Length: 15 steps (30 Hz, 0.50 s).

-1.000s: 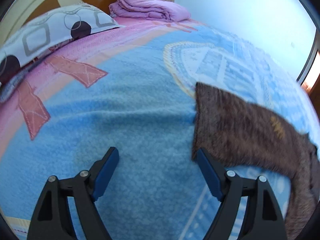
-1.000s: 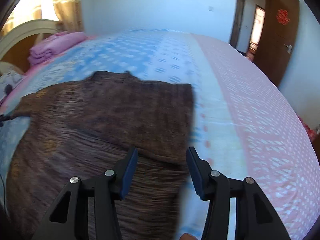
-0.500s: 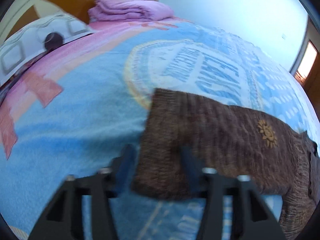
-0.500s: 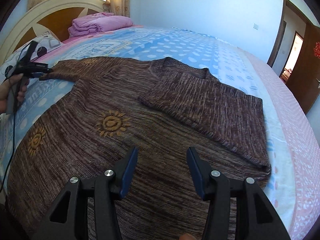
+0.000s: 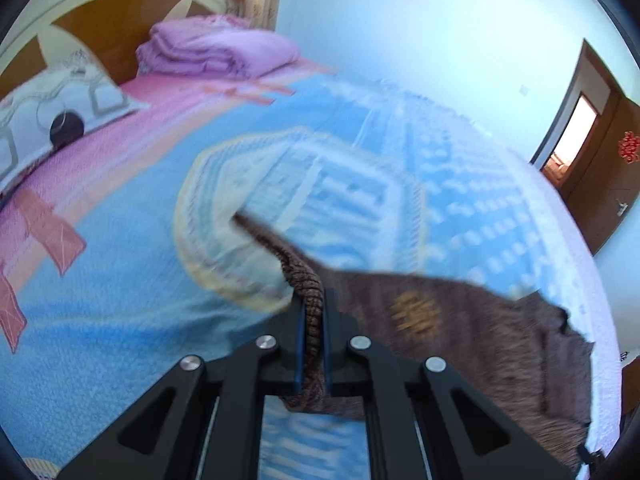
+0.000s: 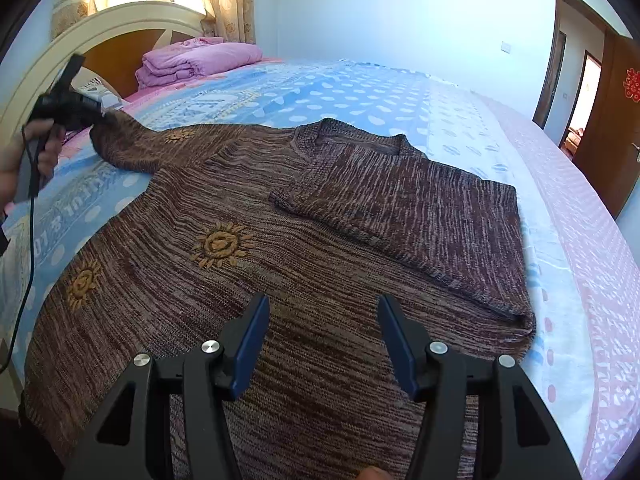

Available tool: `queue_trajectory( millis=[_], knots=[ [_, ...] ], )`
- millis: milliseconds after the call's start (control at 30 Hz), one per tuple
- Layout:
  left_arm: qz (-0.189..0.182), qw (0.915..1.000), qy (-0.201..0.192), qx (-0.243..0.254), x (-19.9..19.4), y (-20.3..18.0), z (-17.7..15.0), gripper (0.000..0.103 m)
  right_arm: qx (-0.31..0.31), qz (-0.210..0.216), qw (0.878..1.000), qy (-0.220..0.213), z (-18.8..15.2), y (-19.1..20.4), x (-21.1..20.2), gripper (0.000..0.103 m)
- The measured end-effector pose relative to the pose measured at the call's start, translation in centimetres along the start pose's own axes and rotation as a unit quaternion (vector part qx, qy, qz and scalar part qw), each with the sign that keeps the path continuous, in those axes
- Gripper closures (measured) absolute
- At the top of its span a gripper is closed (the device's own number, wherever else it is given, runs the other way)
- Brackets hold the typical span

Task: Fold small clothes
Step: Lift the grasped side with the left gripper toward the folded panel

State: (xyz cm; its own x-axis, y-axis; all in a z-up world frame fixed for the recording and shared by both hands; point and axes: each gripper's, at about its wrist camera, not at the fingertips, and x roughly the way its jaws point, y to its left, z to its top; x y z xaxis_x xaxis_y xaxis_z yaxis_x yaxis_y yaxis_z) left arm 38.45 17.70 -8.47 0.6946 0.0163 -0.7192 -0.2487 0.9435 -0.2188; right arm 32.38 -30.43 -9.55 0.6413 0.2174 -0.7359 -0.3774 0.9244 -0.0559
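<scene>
brown knit sweater (image 6: 320,240), orange sun motifs, one sleeve folded across chest.
left gripper (image 5: 311,332) pinches the other cuff; right gripper (image 6: 322,344) half-open, empty.

Each gripper has matte black arms with triangular cut-outs and 4 round silver screw heads across its linkage. The left gripper (image 5: 311,332) and the right gripper (image 6: 322,344) carry flat blue pads (image 6: 252,344). A thin black cable (image 6: 24,280) hangs below the person's hand (image 6: 24,156).
</scene>
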Motion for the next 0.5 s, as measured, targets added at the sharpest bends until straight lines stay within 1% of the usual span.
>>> queue_trajectory(
  millis=[167,233,333,400,500],
  knots=[
    [-0.020,0.9997,-0.013,0.004,-1.9,-4.3,1.5,0.096,0.004,0.004,1.000,-0.004,-0.1,-0.6,-0.9,0.046],
    [-0.034,0.9992,-0.018,0.014,-2.5,-6.6,1.8,0.096,0.008,0.010,1.000,-0.002,-0.1,-0.9,-1.3,0.046],
    [-0.053,0.9978,-0.025,0.030,-3.3,-9.6,1.9,0.096,0.008,0.010,1.000,-0.006,-0.3,-1.4,-2.2,0.046],
    [-0.067,0.9967,-0.025,0.038,-3.5,-11.7,1.8,0.096,0.013,0.011,1.000,-0.008,-0.5,-1.9,-2.7,0.046],
    [-0.080,0.9956,-0.023,0.044,-3.6,-14.2,1.5,0.096,0.025,0.012,1.000,-0.007,-0.9,-3.0,-3.4,0.045]
  ],
)
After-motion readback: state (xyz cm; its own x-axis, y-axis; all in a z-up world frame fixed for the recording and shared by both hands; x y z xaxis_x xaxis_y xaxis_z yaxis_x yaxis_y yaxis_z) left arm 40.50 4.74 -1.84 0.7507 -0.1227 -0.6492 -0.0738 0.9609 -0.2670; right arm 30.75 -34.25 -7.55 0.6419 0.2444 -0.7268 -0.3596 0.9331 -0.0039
